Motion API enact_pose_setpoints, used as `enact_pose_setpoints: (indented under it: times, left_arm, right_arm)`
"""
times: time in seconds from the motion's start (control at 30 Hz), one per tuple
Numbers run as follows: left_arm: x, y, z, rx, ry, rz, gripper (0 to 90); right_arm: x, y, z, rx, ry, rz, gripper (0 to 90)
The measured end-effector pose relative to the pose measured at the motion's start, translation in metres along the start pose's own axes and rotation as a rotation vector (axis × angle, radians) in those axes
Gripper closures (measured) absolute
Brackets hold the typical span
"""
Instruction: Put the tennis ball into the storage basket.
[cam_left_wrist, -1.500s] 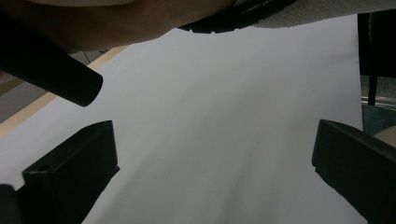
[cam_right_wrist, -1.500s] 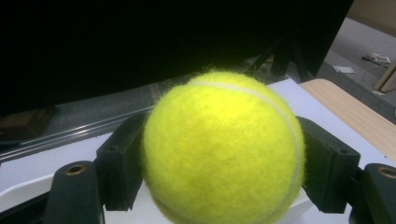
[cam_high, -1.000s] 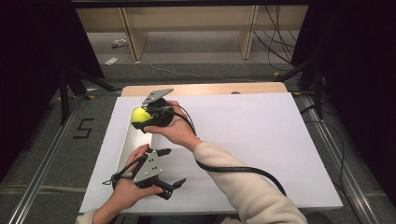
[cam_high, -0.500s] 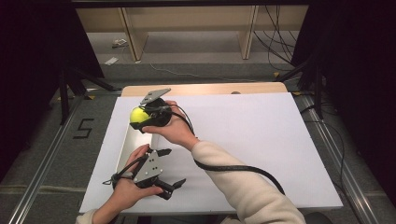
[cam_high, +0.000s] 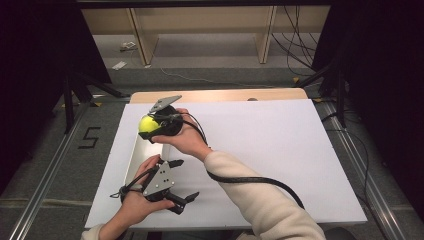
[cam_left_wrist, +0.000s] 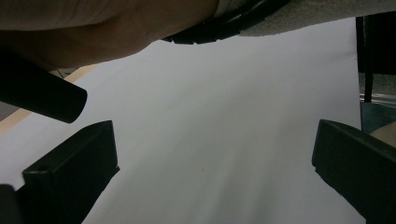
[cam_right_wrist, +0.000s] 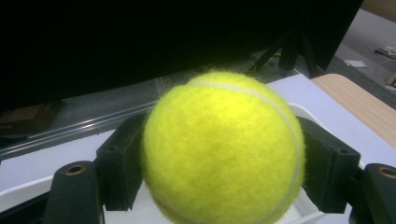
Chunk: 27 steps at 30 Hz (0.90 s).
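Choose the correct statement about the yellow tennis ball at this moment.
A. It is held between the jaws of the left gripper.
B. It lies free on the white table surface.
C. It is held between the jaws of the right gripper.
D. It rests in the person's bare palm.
C: in the right gripper view the tennis ball sits between the two black jaws of the right gripper, one pressing on each side.

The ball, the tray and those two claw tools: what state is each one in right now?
tennis ball: clamped between the right gripper's jaws, held above the tray.
right gripper: shut on the ball.
left gripper: open, holding nothing, low over the white board.
white tray: lying on the board; contents not visible.
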<state>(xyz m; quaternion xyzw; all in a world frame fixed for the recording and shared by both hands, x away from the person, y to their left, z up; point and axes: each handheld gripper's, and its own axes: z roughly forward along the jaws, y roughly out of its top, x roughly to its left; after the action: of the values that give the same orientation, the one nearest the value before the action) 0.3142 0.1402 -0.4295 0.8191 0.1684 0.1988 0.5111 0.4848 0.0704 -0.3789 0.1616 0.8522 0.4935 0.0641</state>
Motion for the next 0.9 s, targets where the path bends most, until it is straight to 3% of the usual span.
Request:
enact_pose_setpoints:
  times: [0.9]
  left_arm:
    - [-0.0004,-0.0001,0.0003,0.004,-0.001,0.004,0.0]
  right_arm:
    - [-0.0004,-0.0034,0.0084,0.021,0.005,0.008,26.6]
